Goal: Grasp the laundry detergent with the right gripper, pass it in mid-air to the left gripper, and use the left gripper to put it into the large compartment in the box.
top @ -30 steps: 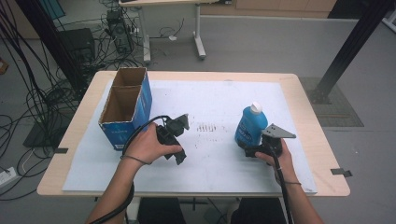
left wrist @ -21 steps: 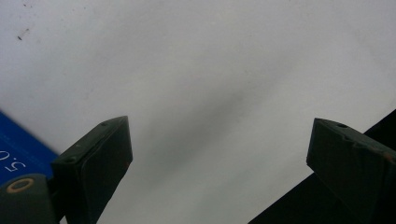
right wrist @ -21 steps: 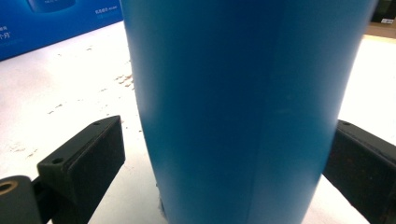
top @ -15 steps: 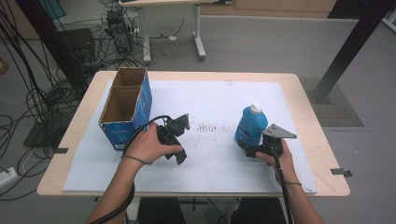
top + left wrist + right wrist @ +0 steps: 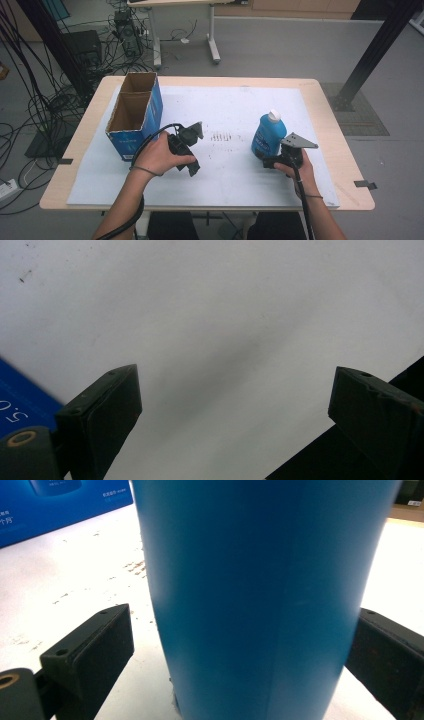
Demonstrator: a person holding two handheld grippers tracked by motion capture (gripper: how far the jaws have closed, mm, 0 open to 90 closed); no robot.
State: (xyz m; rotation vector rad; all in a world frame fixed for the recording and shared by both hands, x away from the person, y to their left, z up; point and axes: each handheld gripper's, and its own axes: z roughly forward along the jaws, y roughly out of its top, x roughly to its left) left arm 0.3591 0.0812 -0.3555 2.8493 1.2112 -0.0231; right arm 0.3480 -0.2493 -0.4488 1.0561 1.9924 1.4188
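In the right gripper view the blue bottle [image 5: 265,595] runs past the top and bottom edges, so its cap and base are cut off. Its body hides the gap between the jaws of the right tongs [image 5: 240,645] — whether the right-hand jaw touches the bottle cannot be told. A blue box [image 5: 55,505] is clipped by the upper left edge, its print too small to read.

In the left gripper view both jaws of the left tongs [image 5: 235,405] are cut by the bottom edge, and a blurred blue corner [image 5: 20,400] sits at the left edge.

From the high view the person's right hand [image 5: 298,167] covers most of its tongs — the jaws are hidden behind the bottle.
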